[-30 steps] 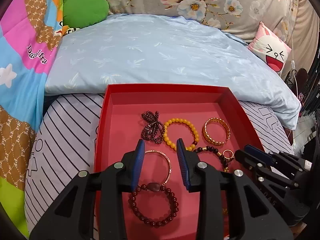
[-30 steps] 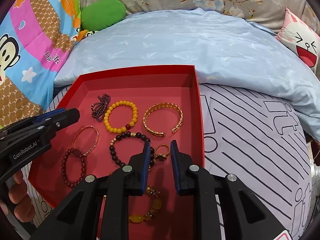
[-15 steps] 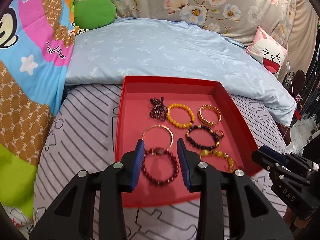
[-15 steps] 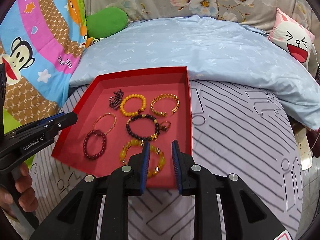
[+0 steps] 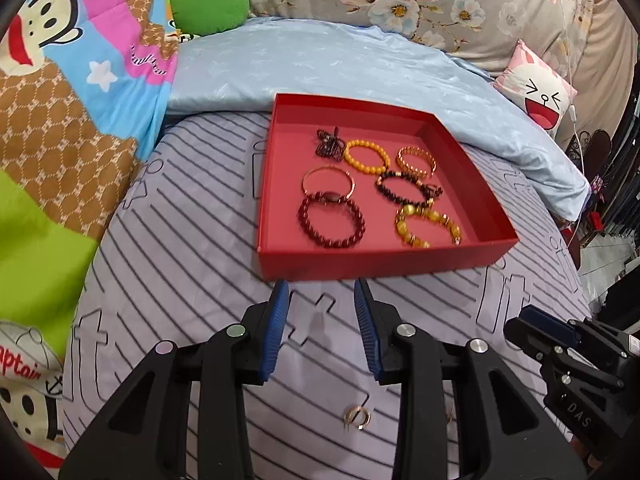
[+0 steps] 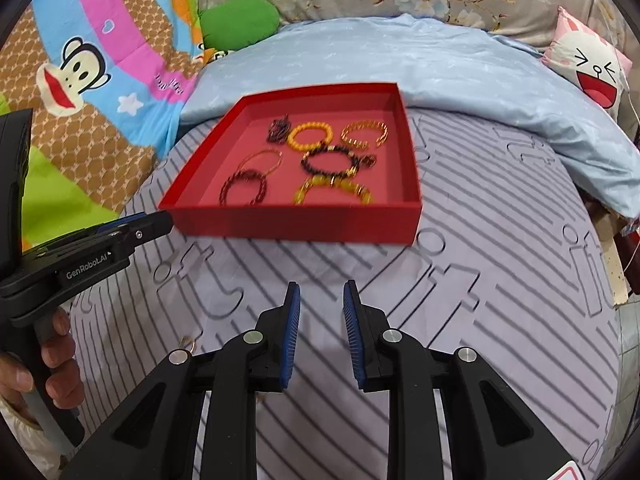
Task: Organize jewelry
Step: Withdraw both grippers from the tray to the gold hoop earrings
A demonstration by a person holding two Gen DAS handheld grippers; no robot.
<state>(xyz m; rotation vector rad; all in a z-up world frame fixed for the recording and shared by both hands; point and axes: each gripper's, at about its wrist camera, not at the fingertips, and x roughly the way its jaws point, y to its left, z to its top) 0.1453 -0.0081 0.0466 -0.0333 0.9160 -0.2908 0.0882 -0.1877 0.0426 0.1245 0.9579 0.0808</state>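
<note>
A red tray (image 5: 376, 266) (image 6: 304, 226) lies on the striped bed and holds several bracelets: a dark red bead one (image 5: 331, 224), a thin gold bangle (image 5: 328, 180), a yellow bead one (image 5: 367, 156), a gold cuff (image 5: 416, 160), a dark bead one (image 5: 404, 189) and an amber one (image 5: 426, 222). A small gold earring (image 5: 357, 429) lies on the sheet between my left gripper's arms; it also shows in the right wrist view (image 6: 187, 344). My left gripper (image 5: 321, 298) is open and empty, just short of the tray's near wall. My right gripper (image 6: 319, 300) is open and empty, further back.
A light blue quilt (image 5: 340, 64) lies behind the tray. A cartoon blanket (image 5: 60, 112) covers the left side, with a green cushion (image 5: 208, 8) and a pink face pillow (image 5: 540, 96) at the back. The bed's edge drops off at the right (image 6: 616, 280).
Both grippers have drawn back from above the tray to the striped sheet in front of it. The tray and bracelets stay put. The earring on the sheet has come into view.
</note>
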